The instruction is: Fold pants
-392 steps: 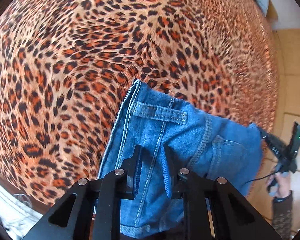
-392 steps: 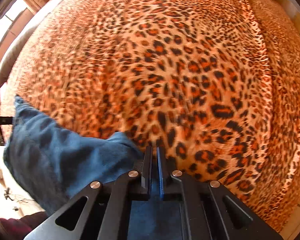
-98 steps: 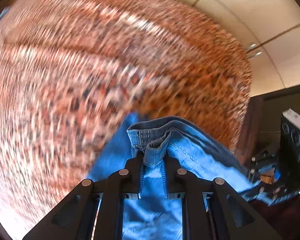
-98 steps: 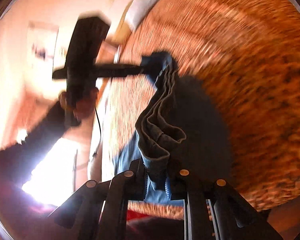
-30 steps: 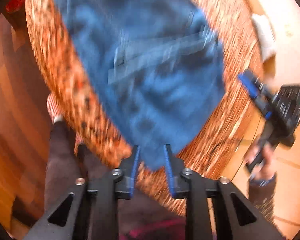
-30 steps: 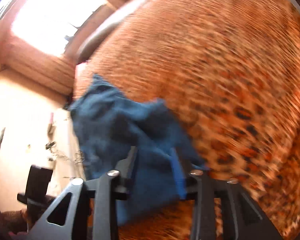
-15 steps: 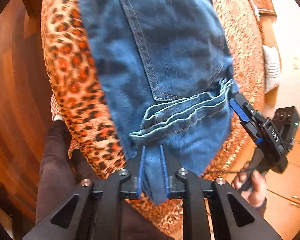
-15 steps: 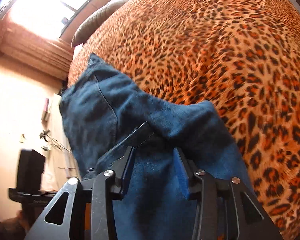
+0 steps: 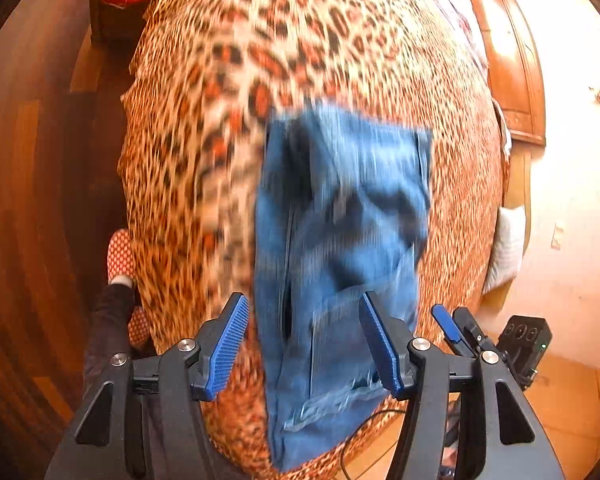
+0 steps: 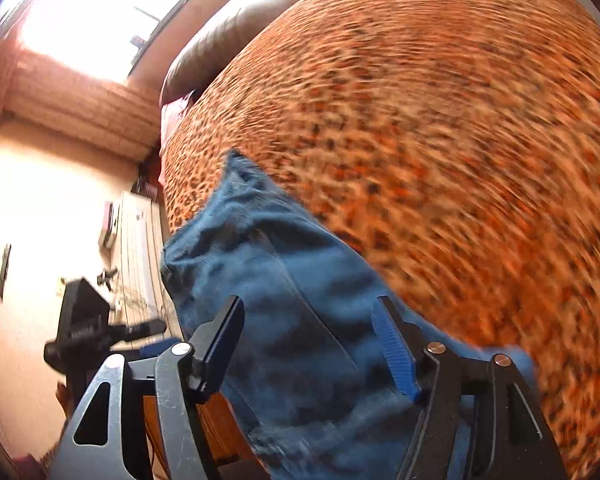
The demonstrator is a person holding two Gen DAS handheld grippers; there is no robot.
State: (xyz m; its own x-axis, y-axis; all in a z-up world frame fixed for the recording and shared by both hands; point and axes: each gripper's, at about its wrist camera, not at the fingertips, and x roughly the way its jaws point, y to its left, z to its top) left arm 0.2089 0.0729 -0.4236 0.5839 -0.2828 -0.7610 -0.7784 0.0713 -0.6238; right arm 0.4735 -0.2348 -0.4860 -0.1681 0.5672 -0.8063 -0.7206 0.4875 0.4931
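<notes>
The blue denim pants [image 9: 340,248] lie folded into a compact stack on the leopard-print bed cover [image 9: 228,80], near its front edge. My left gripper [image 9: 304,344] is open and empty, its blue pads spread wide above the near end of the pants. The right gripper shows in the left wrist view [image 9: 460,332] at the lower right. In the right wrist view the pants [image 10: 300,300] lie below my right gripper [image 10: 312,348], which is open and empty. Both views are motion-blurred.
A wooden floor [image 9: 32,200] lies left of the bed, with the person's leg and a dotted slipper [image 9: 120,256] beside it. A wooden door [image 9: 508,60] and a white pillow [image 9: 508,248] are at the right. A dark headboard [image 10: 220,36] and a window [image 10: 88,20] are in the right wrist view.
Both grippers have opened wide and let go of the pants, and have pulled back from them. The pants now rest folded on the bed.
</notes>
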